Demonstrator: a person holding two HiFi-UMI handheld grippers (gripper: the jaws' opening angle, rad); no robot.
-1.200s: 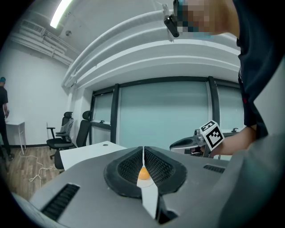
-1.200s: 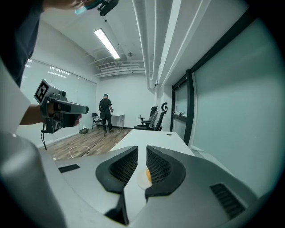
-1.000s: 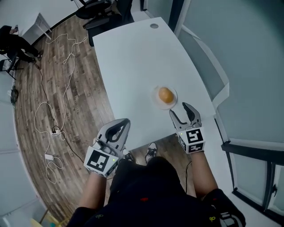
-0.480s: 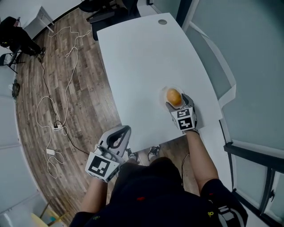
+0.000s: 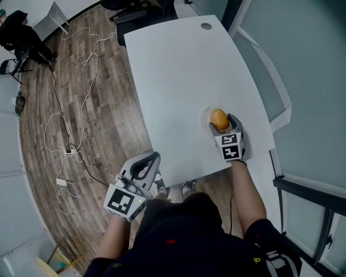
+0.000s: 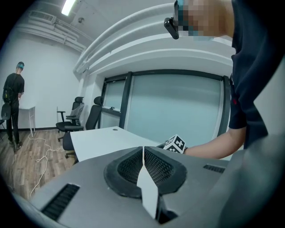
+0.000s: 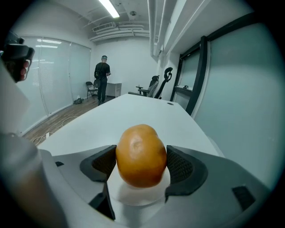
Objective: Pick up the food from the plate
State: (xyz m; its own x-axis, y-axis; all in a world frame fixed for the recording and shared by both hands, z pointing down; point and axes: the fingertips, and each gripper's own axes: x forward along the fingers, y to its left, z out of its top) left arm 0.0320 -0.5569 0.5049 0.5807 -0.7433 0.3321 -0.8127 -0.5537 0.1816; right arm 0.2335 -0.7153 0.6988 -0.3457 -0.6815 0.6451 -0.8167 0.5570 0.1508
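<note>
An orange round fruit [image 5: 218, 118] sits on a small white plate [image 5: 207, 114] near the right edge of the white table [image 5: 178, 70]. My right gripper [image 5: 223, 125] is at the plate, open wide, its two pads flanking the fruit [image 7: 141, 153] closely on either side. The fruit still rests on the plate [image 7: 138, 195]. I cannot tell whether the pads touch its skin. My left gripper [image 5: 153, 157] hangs off the table's near edge above the wooden floor, shut and empty, its pads meeting [image 6: 143, 162].
Cables [image 5: 70, 124] trail across the wooden floor on the left. Office chairs [image 5: 138, 8] stand at the table's far end, and a glass partition [image 5: 303, 65] runs along the right. A person [image 7: 103, 73] stands far off by a desk. A cable grommet [image 5: 206, 26] marks the table's far corner.
My right gripper moved forward from the table's near edge to the plate, and its jaws spread around the fruit. The left gripper stayed roughly in place.
</note>
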